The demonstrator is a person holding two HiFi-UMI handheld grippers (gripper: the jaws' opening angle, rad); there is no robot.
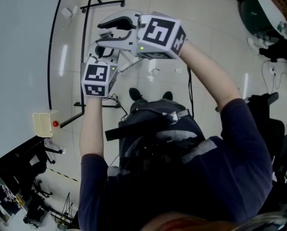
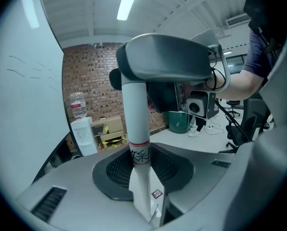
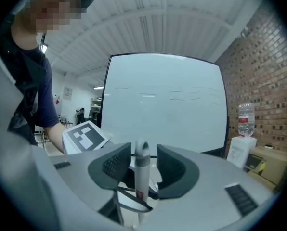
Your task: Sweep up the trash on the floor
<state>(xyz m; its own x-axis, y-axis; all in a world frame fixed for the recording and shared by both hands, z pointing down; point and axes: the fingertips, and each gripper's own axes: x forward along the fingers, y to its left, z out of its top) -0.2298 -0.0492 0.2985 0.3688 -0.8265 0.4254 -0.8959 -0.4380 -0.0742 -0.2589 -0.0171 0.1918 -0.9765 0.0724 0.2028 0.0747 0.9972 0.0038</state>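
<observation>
A person's dark-clad torso [image 1: 182, 167] fills the lower half of the head view and hides the floor beneath. Both grippers are held up at upper centre with their marker cubes facing the camera, so the jaws are hard to read from there. The lower ends of both handles are cut off, so I cannot tell which is the broom and which the dustpan.

In its own view, the left gripper [image 2: 142, 160] is closed on a white handle [image 2: 135, 114] with red bands. The handle rises through the centre to a broad grey grip [image 2: 165, 57] at the top of the frame. The right gripper [image 3: 142, 165] stands wide open. A slim handle [image 3: 142, 153] with a grey tip is upright between its jaws, with a gap on each side, and a thin black strap [image 3: 129, 198] loops across it.

The floor [image 1: 206, 23] is pale glossy tile that reflects strip lights. A few pale specks [image 1: 153, 71] near the upper centre are too small to identify. A whiteboard [image 3: 165, 100] fills the middle of the right gripper view. A brick wall [image 2: 93, 76] and a water dispenser [image 2: 83, 134] stand at centre left of the left gripper view.
</observation>
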